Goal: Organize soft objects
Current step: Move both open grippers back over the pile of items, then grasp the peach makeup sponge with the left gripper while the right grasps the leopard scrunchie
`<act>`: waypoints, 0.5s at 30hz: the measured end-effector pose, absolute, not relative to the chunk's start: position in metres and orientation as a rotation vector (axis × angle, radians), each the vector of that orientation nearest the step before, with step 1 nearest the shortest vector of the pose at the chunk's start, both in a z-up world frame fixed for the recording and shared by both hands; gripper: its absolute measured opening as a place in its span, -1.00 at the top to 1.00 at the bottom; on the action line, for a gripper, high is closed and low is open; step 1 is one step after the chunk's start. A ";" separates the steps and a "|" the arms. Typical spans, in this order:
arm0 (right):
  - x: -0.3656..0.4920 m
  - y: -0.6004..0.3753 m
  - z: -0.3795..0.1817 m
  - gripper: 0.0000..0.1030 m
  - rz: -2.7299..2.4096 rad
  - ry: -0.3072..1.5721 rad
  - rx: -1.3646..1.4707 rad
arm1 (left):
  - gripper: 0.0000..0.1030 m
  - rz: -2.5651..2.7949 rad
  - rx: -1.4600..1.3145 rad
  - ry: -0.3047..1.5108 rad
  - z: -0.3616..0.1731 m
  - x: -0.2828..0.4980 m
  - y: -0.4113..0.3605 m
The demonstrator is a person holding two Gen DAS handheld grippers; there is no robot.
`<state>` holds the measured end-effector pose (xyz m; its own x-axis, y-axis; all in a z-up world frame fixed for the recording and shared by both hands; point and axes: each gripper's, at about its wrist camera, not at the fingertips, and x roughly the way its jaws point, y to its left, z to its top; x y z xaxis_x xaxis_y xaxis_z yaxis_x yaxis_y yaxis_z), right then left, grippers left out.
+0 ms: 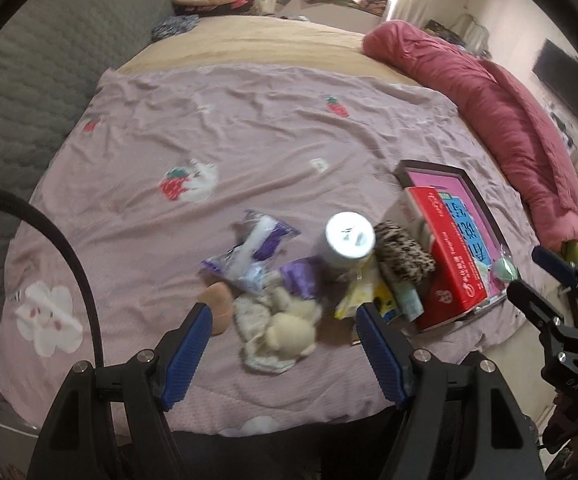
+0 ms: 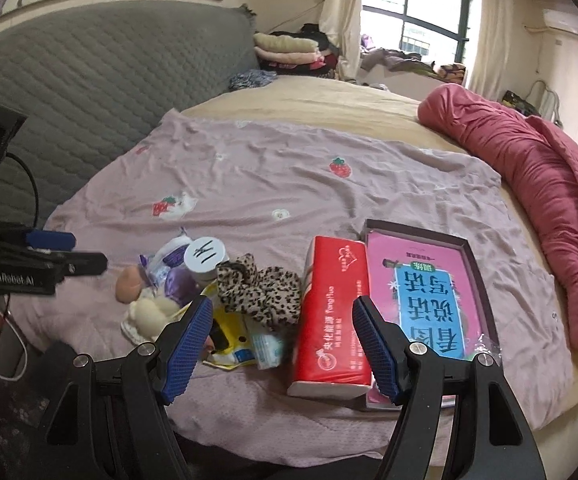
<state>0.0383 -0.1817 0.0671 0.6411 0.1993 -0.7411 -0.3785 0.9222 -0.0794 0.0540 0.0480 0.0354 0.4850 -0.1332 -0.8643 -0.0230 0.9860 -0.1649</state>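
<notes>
One red tissue pack (image 2: pixel 331 312), one leopard scrunchie (image 2: pixel 263 290), one white-capped jar (image 2: pixel 205 261), one shallow box (image 2: pixel 473 256) holding a pink book (image 2: pixel 421 296), both grippers' jaws open, empty

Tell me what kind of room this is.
Most likely a lived-in bedroom: a bed with a grey quilted headboard, a rolled pink duvet along its side, and folded blankets stacked near the curtained window.

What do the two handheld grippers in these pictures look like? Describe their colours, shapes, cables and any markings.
Both are black frames with angular, cut-out arms and silver screws. Each left gripper and right gripper finger carries a blue pad with a ribbed, textured face. A black cable curves past the left one. Seen from the right wrist, the left gripper's side reads "GenRobot.AI".
</notes>
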 end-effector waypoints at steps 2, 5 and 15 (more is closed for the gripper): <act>0.039 -0.177 0.062 -0.43 0.340 0.821 -0.248 | -0.44 -0.048 -0.183 1.068 0.030 0.051 0.062; 0.039 -0.172 0.054 -0.43 0.349 0.833 -0.266 | -0.44 -0.021 -0.219 1.078 0.020 0.045 0.082; 0.040 -0.165 0.029 -0.43 0.384 0.871 -0.285 | -0.44 -0.053 -0.281 1.148 -0.024 0.027 0.088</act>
<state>0.0395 -0.1646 0.0290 0.5832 0.2099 -0.7847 -0.4380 0.8948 -0.0861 0.0274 0.0882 -0.0235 0.4136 -0.1848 -0.8915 -0.1020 0.9636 -0.2471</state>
